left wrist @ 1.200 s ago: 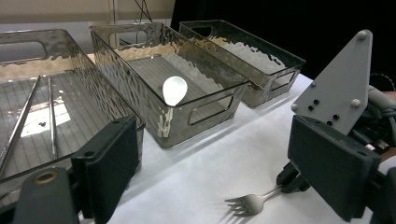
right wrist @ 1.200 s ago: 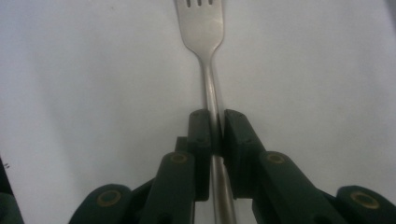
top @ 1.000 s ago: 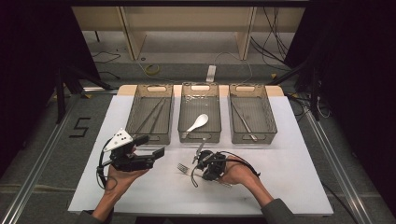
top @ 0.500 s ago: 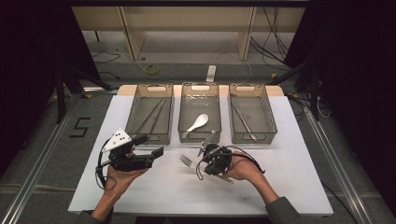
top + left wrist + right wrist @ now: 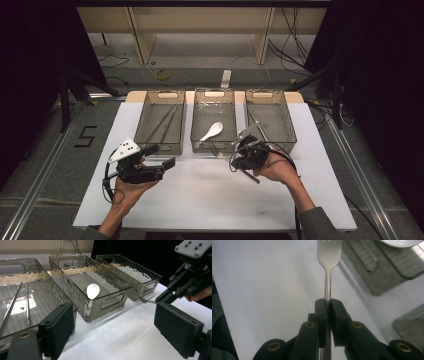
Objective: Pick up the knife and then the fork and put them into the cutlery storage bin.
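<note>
Your left gripper [image 5: 165, 162] hovers low over the table [image 5: 200, 200], jaws spread wide on nothing. Your right gripper [image 5: 240, 145], clenched on the fork [image 5: 328, 255], has just lifted it off the table toward the bins, so sorting looks close. Count three bins [image 5: 214, 100]: long utensils in the left, one white spoon [image 5: 212, 131] in the middle.

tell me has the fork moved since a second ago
Yes. The fork, clamped in the right gripper, moved up the high view toward the middle bin.
</note>
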